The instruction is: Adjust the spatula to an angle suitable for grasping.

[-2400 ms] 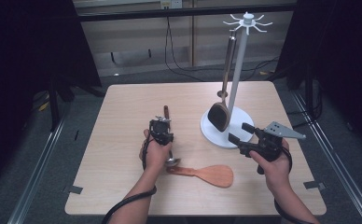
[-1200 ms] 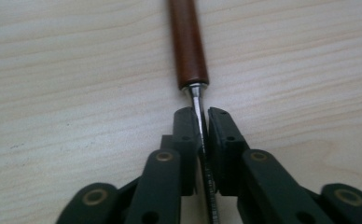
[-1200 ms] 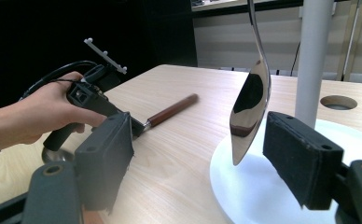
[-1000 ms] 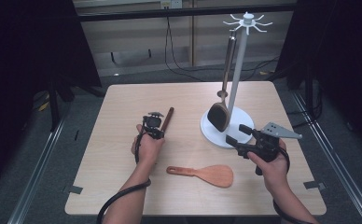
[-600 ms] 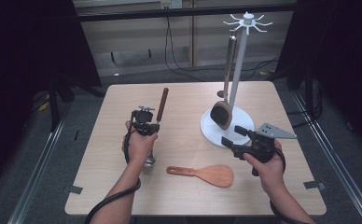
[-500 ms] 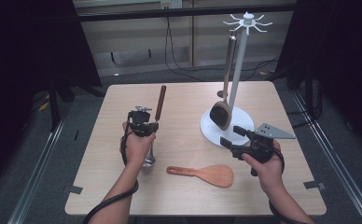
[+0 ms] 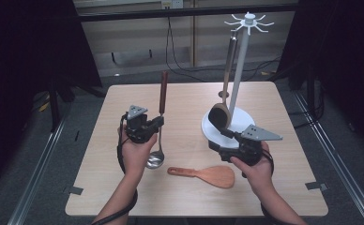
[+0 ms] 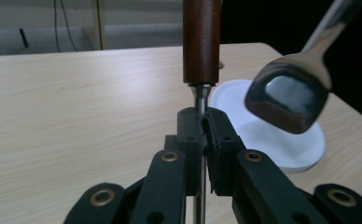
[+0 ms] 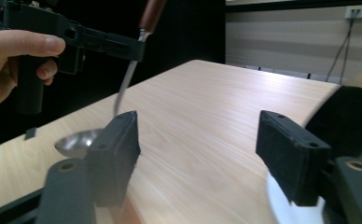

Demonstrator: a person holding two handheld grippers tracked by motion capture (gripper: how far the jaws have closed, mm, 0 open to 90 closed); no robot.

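Observation:
A steel ladle [image 7: 163, 91] with a brown wooden handle stands nearly upright left of the table's middle, its bowl [image 7: 155, 160] low by the tabletop. My left gripper [image 7: 158, 123] is shut on its metal shaft just below the handle [image 8: 201, 42]. My right gripper [image 7: 220, 134] is open and holds nothing, its jaws spread wide [image 9: 205, 149], beside the white round base [image 7: 248, 123] of a hanging stand [image 7: 238, 70]. A dark-bowled spoon [image 7: 220, 115] hangs from the stand's top hooks. A wooden spatula [image 7: 208, 176] lies flat near the front, between my hands.
The wooden table [image 7: 189, 98] has bare room at the back and left. Metal floor rails [image 7: 34, 187] run along both sides. The hanging spoon [image 8: 286, 95] is close to the right of my left gripper's jaws.
My left gripper has carried the ladle left and back and raised its handle to nearly upright. My right gripper has shifted slightly left near the stand's base, still open.

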